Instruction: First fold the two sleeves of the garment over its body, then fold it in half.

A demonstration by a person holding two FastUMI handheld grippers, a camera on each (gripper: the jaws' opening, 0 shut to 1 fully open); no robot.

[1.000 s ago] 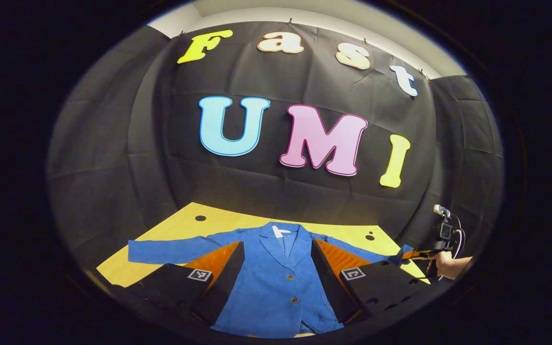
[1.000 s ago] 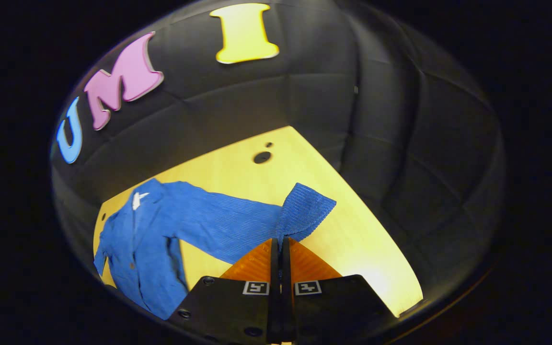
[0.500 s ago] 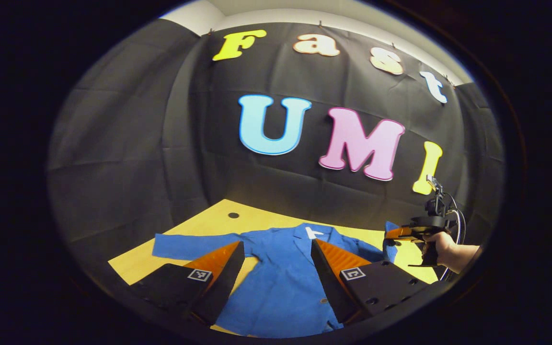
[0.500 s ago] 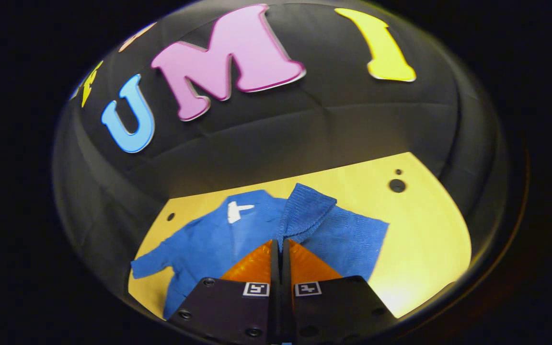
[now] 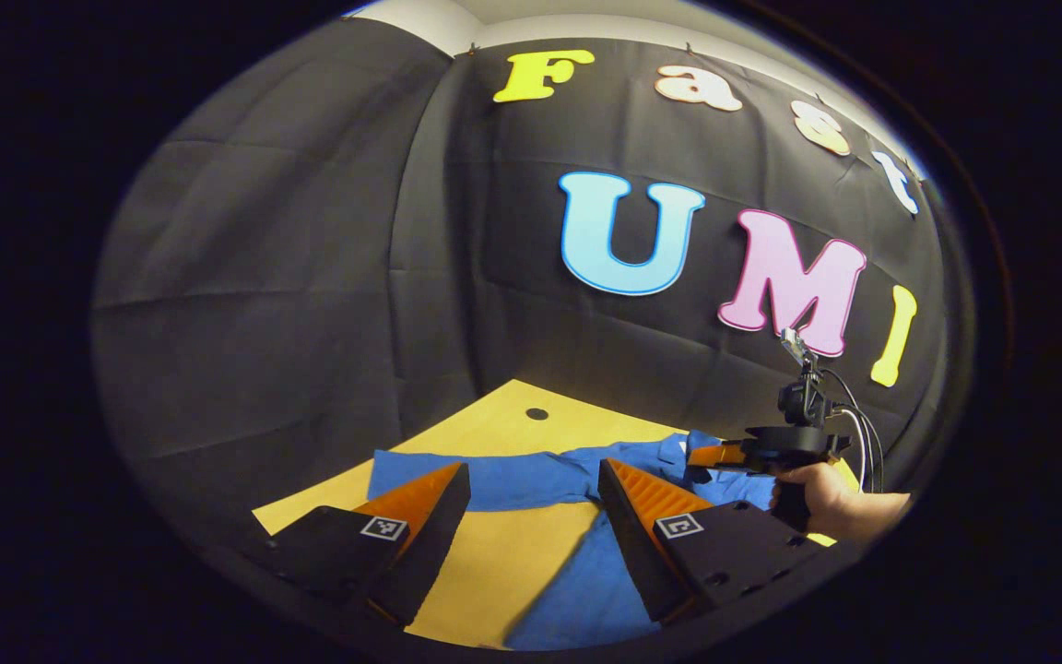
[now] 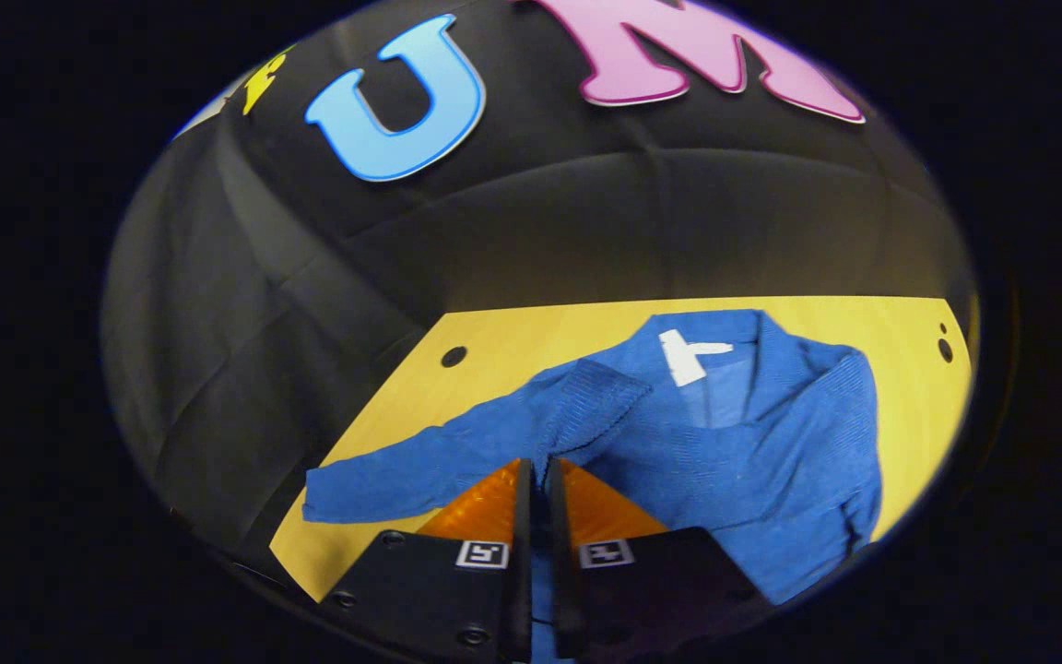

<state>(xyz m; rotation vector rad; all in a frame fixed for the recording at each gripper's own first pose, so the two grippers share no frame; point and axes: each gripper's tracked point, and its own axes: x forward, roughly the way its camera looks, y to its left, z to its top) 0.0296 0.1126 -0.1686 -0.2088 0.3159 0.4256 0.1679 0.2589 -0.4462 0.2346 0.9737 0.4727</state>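
Right gripper (image 6: 536, 480) was clamped on the blue jacket's (image 6: 725, 443) sleeve cuff (image 6: 586, 406), lower centre of the right gripper view, jacket flat on yellow table (image 6: 531, 337); left gripper (image 5: 531, 498) gaped wide, empty, above the other sleeve (image 5: 494, 480).

A yellow wooden table (image 5: 494, 433) stands against the booth's black cloth wall (image 5: 310, 277). Its top carries a dark round hole (image 5: 536, 414) near the back edge. The cloth hangs creased, with a white wall strip (image 5: 420, 11) visible above it.
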